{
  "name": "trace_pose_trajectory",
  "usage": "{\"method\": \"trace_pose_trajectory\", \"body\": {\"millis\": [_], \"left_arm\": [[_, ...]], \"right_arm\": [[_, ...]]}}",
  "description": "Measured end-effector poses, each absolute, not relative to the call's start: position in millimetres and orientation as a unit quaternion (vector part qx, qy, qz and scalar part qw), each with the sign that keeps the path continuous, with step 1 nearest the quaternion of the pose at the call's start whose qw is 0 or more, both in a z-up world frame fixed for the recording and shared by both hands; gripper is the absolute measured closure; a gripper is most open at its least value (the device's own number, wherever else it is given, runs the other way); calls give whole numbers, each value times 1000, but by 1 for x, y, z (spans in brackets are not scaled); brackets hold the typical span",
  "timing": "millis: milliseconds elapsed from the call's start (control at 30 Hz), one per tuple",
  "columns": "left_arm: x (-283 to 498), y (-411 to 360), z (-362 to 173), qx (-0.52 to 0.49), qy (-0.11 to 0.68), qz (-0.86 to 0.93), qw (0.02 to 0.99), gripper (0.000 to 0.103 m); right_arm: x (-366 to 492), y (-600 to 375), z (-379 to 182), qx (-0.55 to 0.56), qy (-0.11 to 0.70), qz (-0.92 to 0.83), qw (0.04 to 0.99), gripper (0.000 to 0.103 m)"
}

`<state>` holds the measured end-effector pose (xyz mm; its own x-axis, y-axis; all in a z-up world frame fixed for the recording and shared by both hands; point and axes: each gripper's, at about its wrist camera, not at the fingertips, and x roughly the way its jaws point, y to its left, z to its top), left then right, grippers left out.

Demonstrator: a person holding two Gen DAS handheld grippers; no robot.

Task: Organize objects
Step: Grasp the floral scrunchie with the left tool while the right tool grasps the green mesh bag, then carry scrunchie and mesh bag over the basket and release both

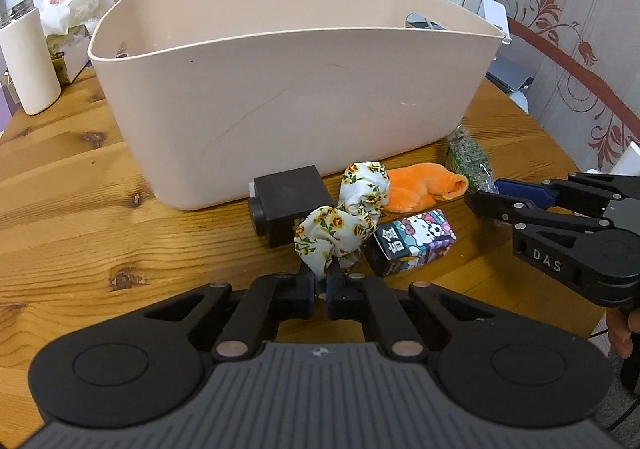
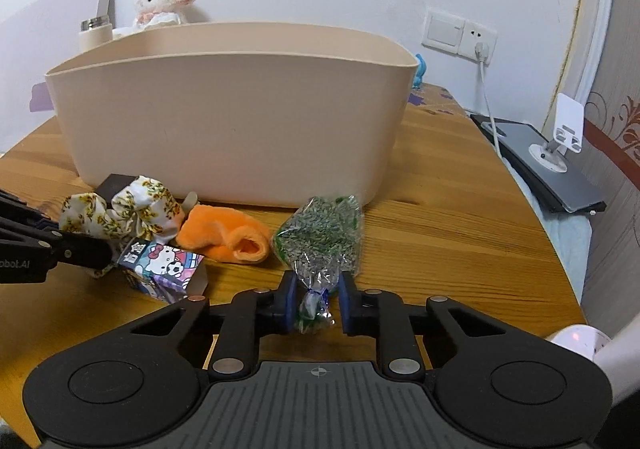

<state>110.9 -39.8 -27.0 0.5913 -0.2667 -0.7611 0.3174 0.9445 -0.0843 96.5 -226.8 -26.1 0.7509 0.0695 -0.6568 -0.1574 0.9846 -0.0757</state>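
Left tool (image 1: 319, 281) pinching scrunchie (image 1: 344, 225); right tool (image 2: 318, 299) astride sachet (image 2: 320, 237).

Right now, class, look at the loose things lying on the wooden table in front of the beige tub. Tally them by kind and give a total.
Fabric items: 2, the floral scrunchie and the orange plush piece
Boxes: 2, the Hello Kitty box and the dark box
Plastic bags: 1, the bag of dried bits
Total: 5

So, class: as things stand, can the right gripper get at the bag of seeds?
Probably yes. The right gripper is open with the seed bag neck between its fingers; nothing lies between them, and the orange cloth sits off to the side.
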Motion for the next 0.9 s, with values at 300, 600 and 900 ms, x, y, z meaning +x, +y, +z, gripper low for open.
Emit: {"method": "trace_pose_trajectory", "body": {"millis": [300, 600, 900], "left_arm": [[89, -30, -9, 19, 401, -174, 899, 98], [68, -14, 26, 7, 357, -174, 918, 98], [67, -2, 66, -3, 309, -166, 937, 98]], "right_arm": [[71, -230, -6, -54, 321, 50, 944, 85], [47, -226, 23, -53, 275, 48, 959, 85], [44, -220, 59, -56, 217, 49, 973, 85]]}}
